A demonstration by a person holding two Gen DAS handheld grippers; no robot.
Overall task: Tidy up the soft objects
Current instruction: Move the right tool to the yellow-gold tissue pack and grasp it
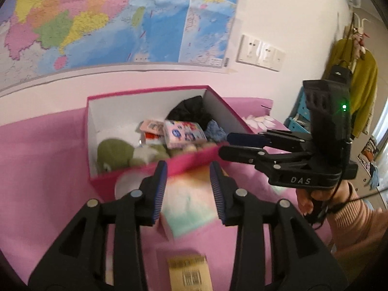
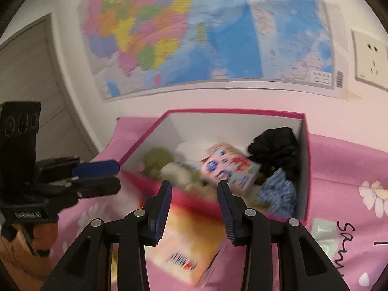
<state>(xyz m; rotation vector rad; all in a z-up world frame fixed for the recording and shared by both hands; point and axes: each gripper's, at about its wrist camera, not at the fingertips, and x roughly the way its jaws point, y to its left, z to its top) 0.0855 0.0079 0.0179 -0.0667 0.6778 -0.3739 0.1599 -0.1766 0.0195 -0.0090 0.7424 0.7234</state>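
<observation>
A pink box (image 1: 194, 161) (image 2: 186, 200) stands open on the pink bedspread. It holds a green plush toy (image 1: 114, 151) (image 2: 157, 157), a tissue pack (image 1: 184, 133) (image 2: 230, 167), a black cloth (image 1: 191, 111) (image 2: 276, 150) and a blue cloth (image 1: 215, 131) (image 2: 278, 191). A pastel soft pack (image 1: 186, 206) (image 2: 189, 247) lies on the bed in front of the box. My left gripper (image 1: 188, 172) is open above that pack, empty. My right gripper (image 2: 194, 189) is open over the pack and the box's near wall, empty. Each gripper shows in the other's view, the right one (image 1: 224, 144) and the left one (image 2: 117, 177).
A map (image 1: 97, 19) (image 2: 206, 31) hangs on the wall behind the bed. A wall socket (image 1: 260, 52) (image 2: 371, 60) sits to its right. A yellow garment (image 1: 351, 72) hangs at the far right. A yellow labelled packet (image 1: 189, 271) lies near the left gripper's base.
</observation>
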